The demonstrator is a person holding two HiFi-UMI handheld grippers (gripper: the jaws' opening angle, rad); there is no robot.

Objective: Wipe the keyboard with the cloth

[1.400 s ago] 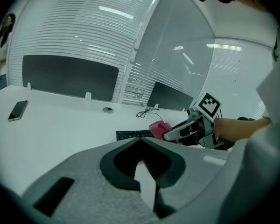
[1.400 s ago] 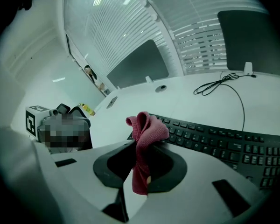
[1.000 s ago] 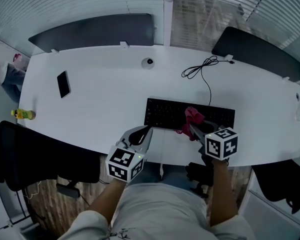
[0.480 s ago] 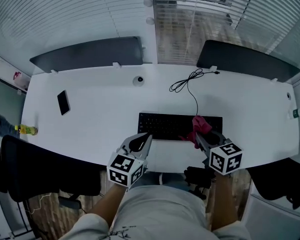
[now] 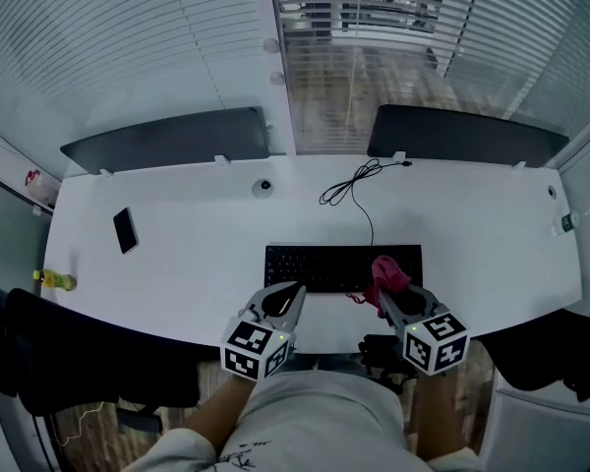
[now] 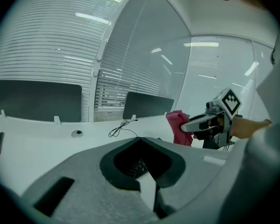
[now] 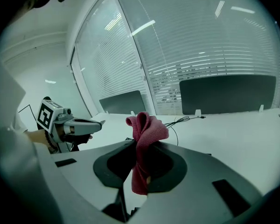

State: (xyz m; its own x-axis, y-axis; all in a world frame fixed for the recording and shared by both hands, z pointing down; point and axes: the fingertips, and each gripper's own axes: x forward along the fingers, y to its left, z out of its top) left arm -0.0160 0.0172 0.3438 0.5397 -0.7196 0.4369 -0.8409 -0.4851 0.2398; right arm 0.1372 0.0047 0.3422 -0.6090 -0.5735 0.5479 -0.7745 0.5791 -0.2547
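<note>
Pink cloth (image 5: 387, 272) pinched in right claw (image 5: 385, 299), at keyboard's (image 5: 315, 266) 4 o'clock. Left claw (image 5: 293, 296) closed, empty. Keyboard may be pushed along desk (image 5: 177, 264) if wiped hard.

Cloth (image 7: 147, 130) soft, nappy fabric; keyboard (image 5: 324, 265) matt black plastic; desk (image 5: 197, 244) smooth, white.

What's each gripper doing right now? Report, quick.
Left gripper: shut, nothing between its jaws.
Right gripper: shut on the pink cloth.
</note>
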